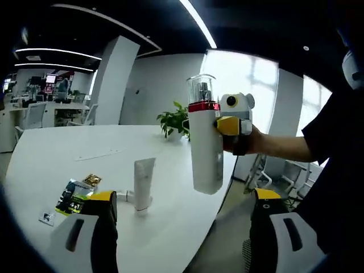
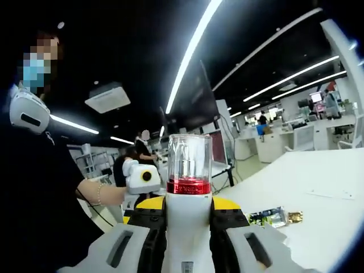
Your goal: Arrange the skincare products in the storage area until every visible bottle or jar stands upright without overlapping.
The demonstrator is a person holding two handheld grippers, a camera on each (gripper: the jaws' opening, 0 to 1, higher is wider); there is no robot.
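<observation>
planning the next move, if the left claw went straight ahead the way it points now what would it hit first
Probably the tall white bottle with the red ring and clear cap, held in the right claw just above the left claw's line. The white tube standing on the table sits slightly left. Depth is unclear.

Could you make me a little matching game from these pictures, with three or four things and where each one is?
Things:
1. white pump bottle
2. white tube
3. potted plant
4. green sachet

Places:
A. lying flat on the white table
B. standing upright on the table
C. held up in the air by the right gripper
D. at the table's far edge

Pairs: 1-C, 2-B, 3-D, 4-A
</observation>
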